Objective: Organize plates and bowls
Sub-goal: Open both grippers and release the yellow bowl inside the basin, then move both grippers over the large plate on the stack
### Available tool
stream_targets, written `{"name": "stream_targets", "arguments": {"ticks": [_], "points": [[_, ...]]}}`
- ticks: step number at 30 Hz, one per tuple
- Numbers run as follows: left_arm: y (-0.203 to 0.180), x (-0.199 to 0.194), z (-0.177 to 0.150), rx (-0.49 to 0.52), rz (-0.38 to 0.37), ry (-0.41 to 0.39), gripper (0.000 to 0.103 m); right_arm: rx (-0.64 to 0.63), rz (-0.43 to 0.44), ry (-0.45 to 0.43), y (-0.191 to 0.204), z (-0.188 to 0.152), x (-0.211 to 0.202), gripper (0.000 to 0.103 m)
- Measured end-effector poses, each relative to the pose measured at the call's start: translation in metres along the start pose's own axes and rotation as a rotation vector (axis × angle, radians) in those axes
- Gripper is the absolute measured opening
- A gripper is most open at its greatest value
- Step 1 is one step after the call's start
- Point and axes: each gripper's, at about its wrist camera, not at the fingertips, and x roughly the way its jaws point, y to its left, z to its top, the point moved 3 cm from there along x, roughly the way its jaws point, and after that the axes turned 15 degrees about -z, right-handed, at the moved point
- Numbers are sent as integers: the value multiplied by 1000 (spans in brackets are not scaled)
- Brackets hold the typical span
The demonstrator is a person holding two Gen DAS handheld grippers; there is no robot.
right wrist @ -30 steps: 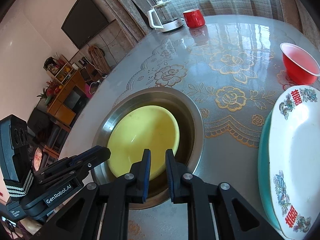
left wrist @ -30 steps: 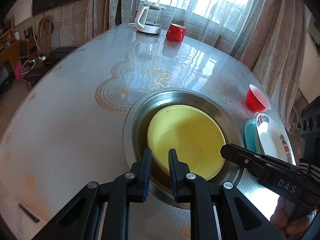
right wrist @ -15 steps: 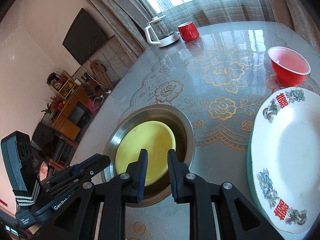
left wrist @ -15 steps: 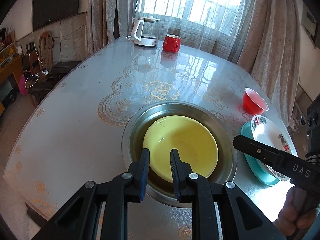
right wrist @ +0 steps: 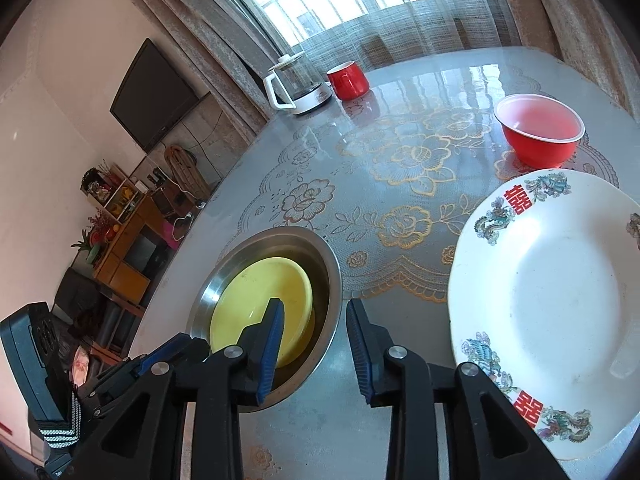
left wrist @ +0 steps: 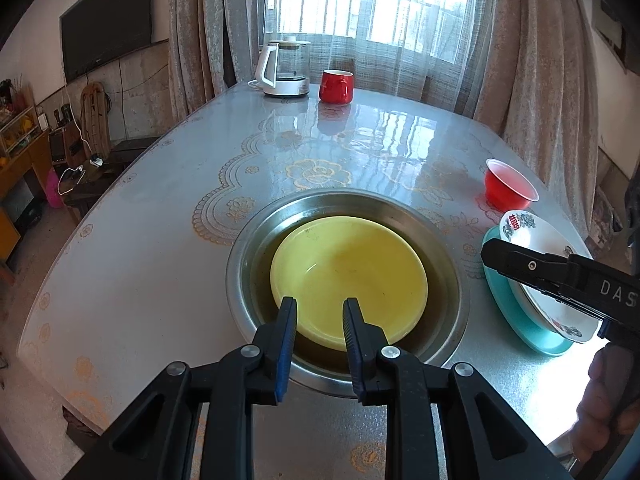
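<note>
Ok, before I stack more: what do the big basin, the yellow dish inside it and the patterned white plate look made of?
Big basin: metal, likely stainless steel; silvery brushed rim with dull reflections.
Yellow dish: probably plastic or melamine; flat opaque colour, soft sheen, a few scuffs.
Patterned white plate: looks like glazed ceramic, possibly melamine; glossy white, printed red and green rim decoration.

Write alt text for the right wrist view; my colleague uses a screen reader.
An open black claw, holding nothing, hovers over a patterned table, between a round yellow plastic bowl nested in a steel basin and a white floral-rimmed plate. A red plastic bowl sits beyond.
</note>
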Motion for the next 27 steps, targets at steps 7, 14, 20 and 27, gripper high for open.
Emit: {"name": "stream_targets", "arguments": {"ticks": [7, 14, 20, 27], "points": [[-2, -1, -1, 23, 22, -12, 27, 51, -20, -16, -17, -1, -3, 37], [-4, -1, -3, 35, 35, -19, 27, 72, -40, -26, -26, -3, -5, 37], [-7, -1, -5, 47, 43, -22, 27, 50, -68, -27, -23, -8, -5, 37], [-10, -1, -5, 57, 43, -22, 29, -3, -114, -65, -17, -9, -9, 39]]}}
